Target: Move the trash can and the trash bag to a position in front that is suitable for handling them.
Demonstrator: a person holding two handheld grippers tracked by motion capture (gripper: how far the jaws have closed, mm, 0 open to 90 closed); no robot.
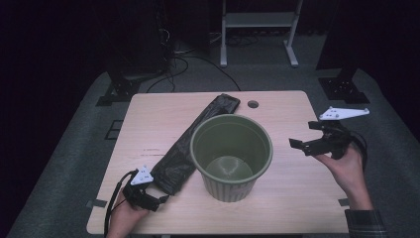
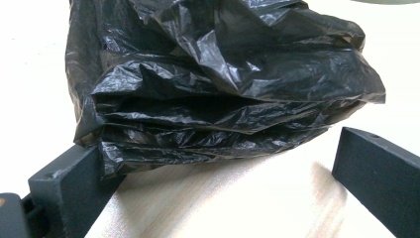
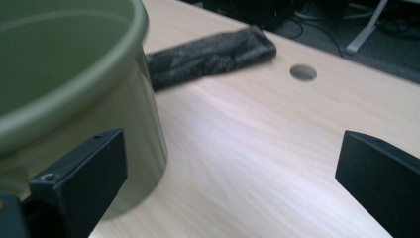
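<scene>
We're lining up the left gripper [image 2: 218, 193], jaws apart, on the folded bin bag [image 2: 218, 84] just ahead; the right gripper [image 3: 233, 188] gapes beside the bin [image 3: 74, 74]. Next: clamp the bag's end.

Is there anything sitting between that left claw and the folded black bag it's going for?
Nothing visible. The left gripper is right at the near end of the black bag, its jaws open with bare table between them. The green bin stands beside the bag.

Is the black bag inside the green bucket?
No, the folded black bag lies flat on the table beside the green bucket, which looks empty in the high view.
</scene>
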